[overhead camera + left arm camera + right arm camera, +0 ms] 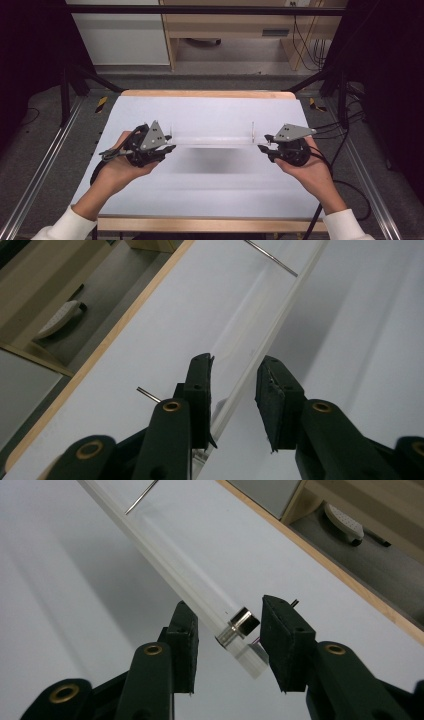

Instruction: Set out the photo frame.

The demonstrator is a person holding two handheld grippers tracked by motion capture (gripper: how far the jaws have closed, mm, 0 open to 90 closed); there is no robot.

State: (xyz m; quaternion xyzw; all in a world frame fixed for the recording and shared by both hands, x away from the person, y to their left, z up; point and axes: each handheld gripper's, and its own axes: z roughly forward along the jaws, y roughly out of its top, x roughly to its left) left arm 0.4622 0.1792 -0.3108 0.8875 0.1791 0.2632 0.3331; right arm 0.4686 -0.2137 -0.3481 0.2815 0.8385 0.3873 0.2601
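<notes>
Jaws of both grippers stand open, one at each end of a clear bar (pixel 212 140) that lies crosswise mid-table (pixel 210 200). Left gripper (pixel 234 390) straddles the bar's left end without gripping it. Right gripper (pixel 227 630) brackets the right end, where a metal cap (pixel 239 625) sits between the jaws; contact cannot be confirmed. Thin pins (pixel 270 257) rise near each end.
</notes>
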